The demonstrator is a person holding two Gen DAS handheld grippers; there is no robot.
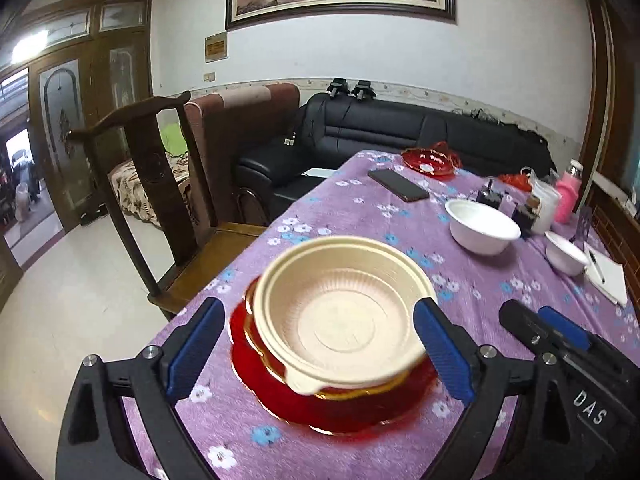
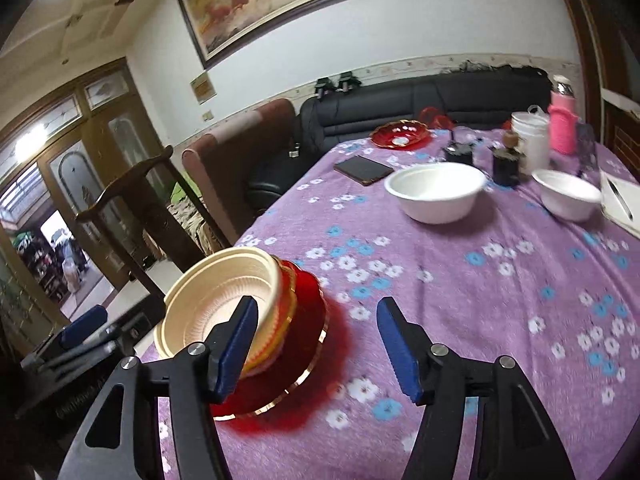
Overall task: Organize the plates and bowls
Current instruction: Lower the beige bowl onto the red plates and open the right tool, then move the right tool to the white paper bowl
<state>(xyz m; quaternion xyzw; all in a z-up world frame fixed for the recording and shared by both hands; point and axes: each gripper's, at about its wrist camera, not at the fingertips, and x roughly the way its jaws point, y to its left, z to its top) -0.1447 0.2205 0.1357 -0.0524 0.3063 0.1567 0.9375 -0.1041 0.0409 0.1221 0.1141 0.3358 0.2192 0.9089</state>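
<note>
A cream ribbed bowl (image 1: 344, 316) sits on top of a red glass plate stack (image 1: 340, 404) at the near left corner of the table. My left gripper (image 1: 320, 344) is open, its blue pads on either side of the bowl, not touching it. In the right wrist view the same bowl (image 2: 216, 296) and red plates (image 2: 304, 320) lie left of my right gripper (image 2: 316, 344), which is open and empty over the cloth. A large white bowl (image 1: 482, 226) (image 2: 436, 192), a small white bowl (image 1: 566, 254) (image 2: 568, 194) and a far red dish (image 1: 428, 160) (image 2: 400, 133) stand further back.
The table has a purple flowered cloth (image 2: 480, 280). A dark phone (image 1: 398, 185) (image 2: 363, 169), dark jars (image 2: 506, 166), a white tub (image 2: 530, 134), a pink bottle (image 2: 564, 124) and a notepad with pen (image 1: 604, 272) stand at the back right. A wooden chair (image 1: 160, 184) is left of the table.
</note>
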